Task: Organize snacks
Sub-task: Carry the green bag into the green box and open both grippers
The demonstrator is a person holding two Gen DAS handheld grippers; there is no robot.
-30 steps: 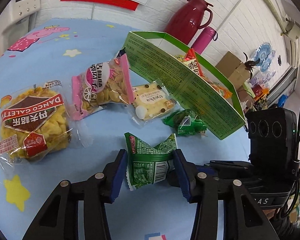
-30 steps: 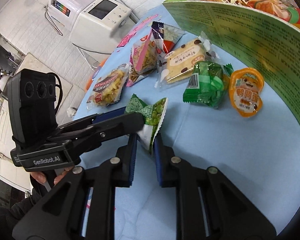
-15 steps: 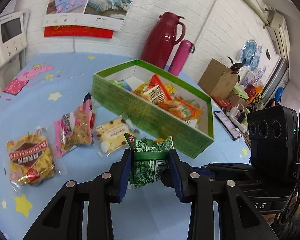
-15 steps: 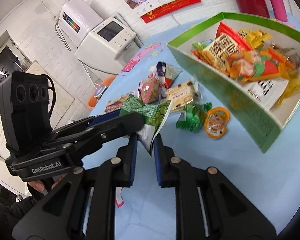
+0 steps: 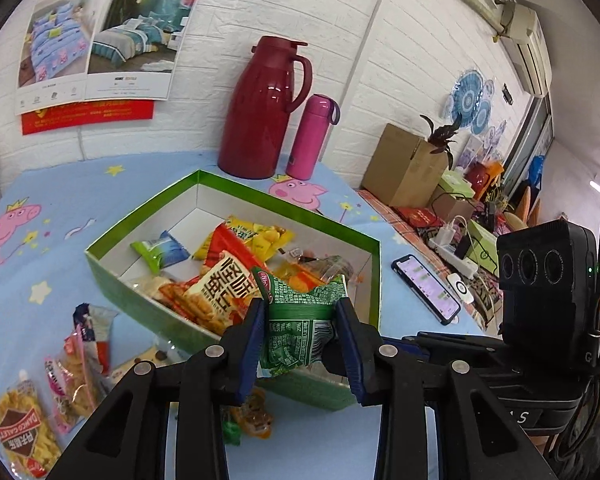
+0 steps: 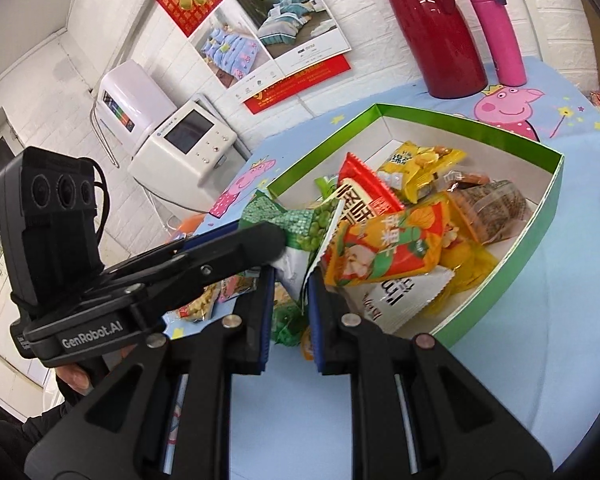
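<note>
A green pea snack packet [image 5: 296,320] hangs in the air over the near wall of the green snack box [image 5: 148,216]. My left gripper [image 5: 300,316] is shut on the packet's body. My right gripper [image 6: 290,284] is shut on the packet's [image 6: 304,236] white lower edge. In the right wrist view one left-gripper finger [image 6: 240,248] crosses from the left onto the packet. The box [image 6: 420,114] holds several bright snack bags. Part of the packet is hidden by the blue pads.
On the blue cloth left of the box lie a yellow snack bag [image 5: 24,436], a pink bag [image 5: 68,376] and an orange jelly pack [image 5: 252,416]. A phone [image 5: 426,288] lies right of the box. A red thermos [image 5: 260,112] and pink bottle [image 5: 310,136] stand behind.
Both grippers have lifted the green packet off the cloth and carried it up to the box's near wall. The loose snacks now lie below and to the left.
</note>
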